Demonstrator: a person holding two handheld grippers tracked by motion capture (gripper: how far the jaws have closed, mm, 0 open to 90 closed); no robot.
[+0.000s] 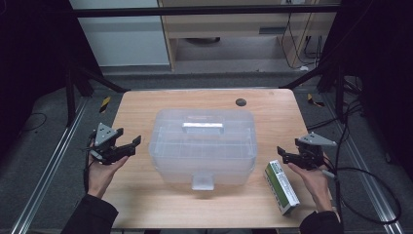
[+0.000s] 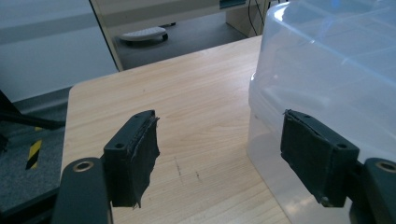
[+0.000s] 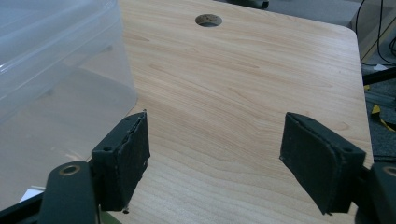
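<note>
Jaws of both grippers are standing wide apart, grasping nothing. Seen from above, the left gripper (image 1: 127, 145) is hovering over the left part of the wooden counter (image 1: 141, 109), held in a person's left hand (image 1: 100, 168) with the palm turned up and the forearm coming in from the bottom edge. Its jaws are pointing right, toward the clear plastic storage box (image 1: 202, 146), which is sitting closed in the middle of the counter; in the left gripper view one jaw is lying just beside the box wall (image 2: 327, 70). The right gripper (image 1: 287, 155) is mirroring it on the other side, cradled in the right hand (image 1: 316, 180), jaws pointing left at the box. A green and white carton (image 1: 281, 187) is lying flat on the counter just below this gripper, near the box's right side.
</note>
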